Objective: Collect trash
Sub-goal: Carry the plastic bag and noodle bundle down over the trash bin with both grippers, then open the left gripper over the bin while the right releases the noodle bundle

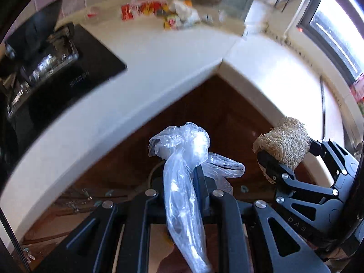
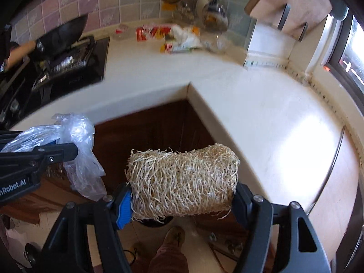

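**Both grippers loaded, held off the inner corner of the counter**

The left gripper [image 1: 201, 170] has its fingers pressed nearly together, pinching a crumpled clear plastic bag [image 1: 182, 159]; the bag bunches above the fingertips and trails down over the gripper's frame. The right gripper [image 2: 182, 195] has its fingers spread wide and clamped on the two ends of a dry loofah scrubber [image 2: 182, 182], which lies crosswise between them, touching both pads.

Both loads hang in front of the dark wood cabinet fronts [image 2: 147, 132], just off the inner corner of the white L-shaped counter [image 2: 261, 118], not resting on it. Under the scrubber show the floor and the person's shoe [image 2: 174, 234].

Further out, a heap of wrappers and packets [image 2: 173, 36] lies at the counter's back edge against the tiled wall. At the counter's left end sit a black gas hob [image 2: 68, 66] and a wok [image 2: 61, 36].
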Motion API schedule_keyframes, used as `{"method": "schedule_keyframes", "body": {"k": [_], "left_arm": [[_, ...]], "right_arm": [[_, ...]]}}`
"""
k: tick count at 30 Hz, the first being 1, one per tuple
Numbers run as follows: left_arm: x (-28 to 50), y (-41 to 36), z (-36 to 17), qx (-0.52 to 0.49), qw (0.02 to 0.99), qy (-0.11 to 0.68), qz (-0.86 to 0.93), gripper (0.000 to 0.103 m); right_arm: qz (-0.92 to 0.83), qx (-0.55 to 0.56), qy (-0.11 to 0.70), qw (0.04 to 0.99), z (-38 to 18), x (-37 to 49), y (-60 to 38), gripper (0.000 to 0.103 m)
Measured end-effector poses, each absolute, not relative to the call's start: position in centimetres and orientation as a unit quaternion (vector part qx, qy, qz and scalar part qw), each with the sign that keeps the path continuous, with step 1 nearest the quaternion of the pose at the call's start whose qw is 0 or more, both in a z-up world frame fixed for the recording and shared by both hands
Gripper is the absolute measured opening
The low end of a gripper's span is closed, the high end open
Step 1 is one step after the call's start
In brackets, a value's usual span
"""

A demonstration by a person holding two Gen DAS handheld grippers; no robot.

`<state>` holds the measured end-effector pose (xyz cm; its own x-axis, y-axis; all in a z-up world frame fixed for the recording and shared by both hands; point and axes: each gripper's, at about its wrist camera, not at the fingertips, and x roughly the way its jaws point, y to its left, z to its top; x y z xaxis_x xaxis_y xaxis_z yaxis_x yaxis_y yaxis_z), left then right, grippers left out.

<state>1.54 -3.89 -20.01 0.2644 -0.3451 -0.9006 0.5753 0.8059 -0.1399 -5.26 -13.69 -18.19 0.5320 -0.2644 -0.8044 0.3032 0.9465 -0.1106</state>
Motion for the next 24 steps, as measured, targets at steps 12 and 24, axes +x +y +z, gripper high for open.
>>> {"method": "schedule_keyframes", "body": {"k": [12, 24], "left_arm": [[0.8, -5.2, -37.4, 0.16, 0.745, 0.579, -0.291, 0.014], [2.5, -6.4, -52.2, 0.21, 0.732, 0.559, -0.328, 0.042]], "right_arm": [[-0.103, 0.015, 0.538, 0.836, -35.9, -5.2, -13.7, 0.071], [-0.041, 0.031, 0.557, 0.829, -53.0, -2.4, -15.3, 0.074]]}}
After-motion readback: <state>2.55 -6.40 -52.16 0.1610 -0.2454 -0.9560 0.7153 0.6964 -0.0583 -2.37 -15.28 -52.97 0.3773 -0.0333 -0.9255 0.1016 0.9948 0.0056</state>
